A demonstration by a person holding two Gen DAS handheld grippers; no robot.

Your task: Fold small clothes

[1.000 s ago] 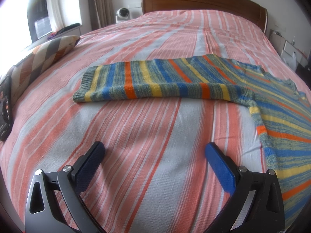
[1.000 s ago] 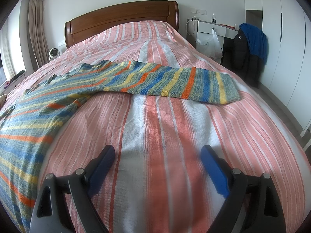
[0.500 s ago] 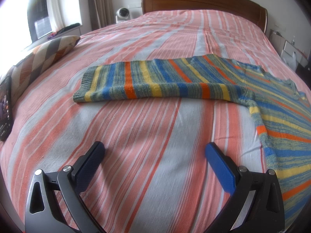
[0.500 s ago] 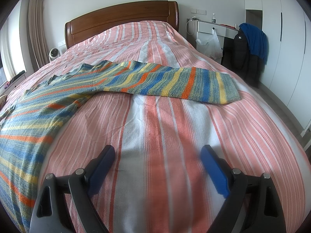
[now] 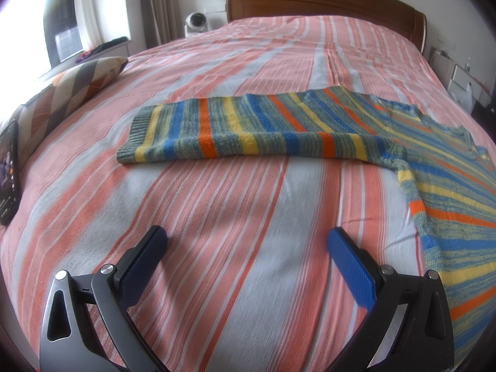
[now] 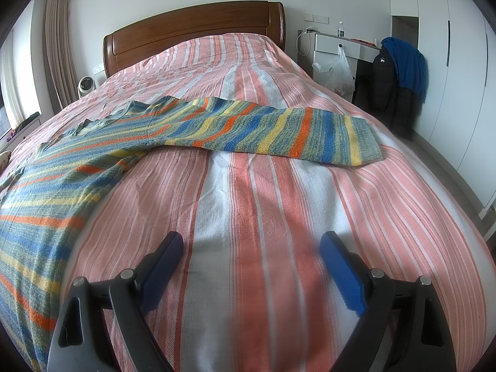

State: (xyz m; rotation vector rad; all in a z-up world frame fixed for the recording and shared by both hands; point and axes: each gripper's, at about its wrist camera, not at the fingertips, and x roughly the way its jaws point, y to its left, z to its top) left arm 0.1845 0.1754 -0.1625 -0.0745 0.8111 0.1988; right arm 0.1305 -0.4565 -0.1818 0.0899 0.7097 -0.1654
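Ahead of left gripper [image 5: 248, 241] and right gripper [image 6: 251, 245] (both wide apart, empty): striped sweater [image 5: 279, 130], flat on bed.

left gripper [image 5: 247, 241]: jaws spread wide, holding nothing | right gripper [image 6: 251, 246]: likewise

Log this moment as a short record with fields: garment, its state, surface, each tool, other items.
garment: striped knit sweater
state: spread flat, unfolded; left sleeve and right sleeve stretched out sideways
surface: striped bedspread
left tool: open, empty, over bare bedspread
right tool: open, empty, over bare bedspread
other items: patterned cushion and phone at the bed's left edge
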